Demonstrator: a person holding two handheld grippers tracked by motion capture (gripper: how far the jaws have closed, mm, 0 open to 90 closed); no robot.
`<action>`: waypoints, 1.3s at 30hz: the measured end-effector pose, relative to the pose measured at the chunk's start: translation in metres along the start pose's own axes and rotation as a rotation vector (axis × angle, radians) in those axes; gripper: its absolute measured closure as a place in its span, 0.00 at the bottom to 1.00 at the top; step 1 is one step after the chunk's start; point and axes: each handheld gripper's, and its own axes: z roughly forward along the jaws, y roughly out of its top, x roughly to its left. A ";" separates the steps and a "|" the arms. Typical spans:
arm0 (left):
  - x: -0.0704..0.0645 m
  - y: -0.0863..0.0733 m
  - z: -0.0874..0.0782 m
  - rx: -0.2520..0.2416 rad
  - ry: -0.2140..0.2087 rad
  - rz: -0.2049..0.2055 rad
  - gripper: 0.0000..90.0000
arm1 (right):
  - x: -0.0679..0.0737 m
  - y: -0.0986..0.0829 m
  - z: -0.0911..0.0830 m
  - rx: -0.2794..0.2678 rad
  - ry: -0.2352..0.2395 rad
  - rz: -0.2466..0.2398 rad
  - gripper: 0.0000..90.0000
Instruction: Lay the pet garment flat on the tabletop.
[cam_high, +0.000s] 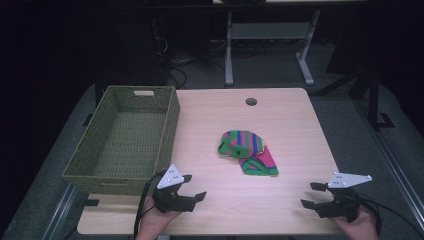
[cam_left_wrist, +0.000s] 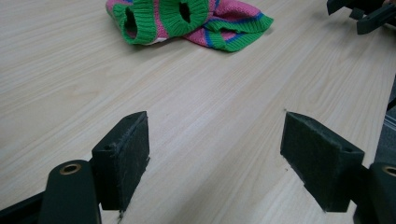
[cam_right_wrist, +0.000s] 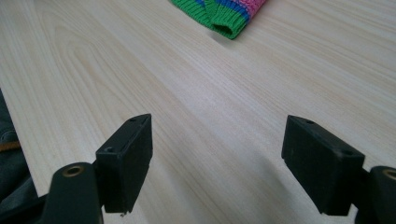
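Stripes of green, pink and blue cover the little knitted sweater (cam_high: 247, 152) that I see lying flat on the table (cam_high: 280, 115). It sits ahead of both my tongs and between them, well apart from each one. Its long side runs slanted, from the far end nearer my left tongs (cam_high: 194, 187) down to the near end nearer my right tongs (cam_high: 309, 194). In the left gripper view, two round green openings of the sweater (cam_left_wrist: 187, 18) face back toward my left tongs (cam_left_wrist: 215, 158). In the right gripper view, a green-edged corner (cam_right_wrist: 224, 14) pokes toward my right tongs (cam_right_wrist: 217, 161).

Both tongs are spread wide with nothing in them. Bare wood lies between each pair of jaws and all the way up to the sweater, so there is lots of room. A woven basket (cam_high: 167, 125) stands just beyond my left tongs, close to them. My right tongs sit near the table's right edge.
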 end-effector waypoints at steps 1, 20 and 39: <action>0.000 0.000 0.001 0.003 -0.003 -0.002 0.26 | -0.001 0.000 0.001 0.000 0.002 0.001 0.27; 0.003 -0.002 -0.003 -0.005 0.001 -0.013 0.26 | 0.003 0.018 0.001 -0.011 0.037 -0.010 0.26; 0.003 -0.003 -0.001 -0.003 0.004 -0.003 0.26 | 0.001 0.048 0.010 0.005 0.108 -0.020 0.23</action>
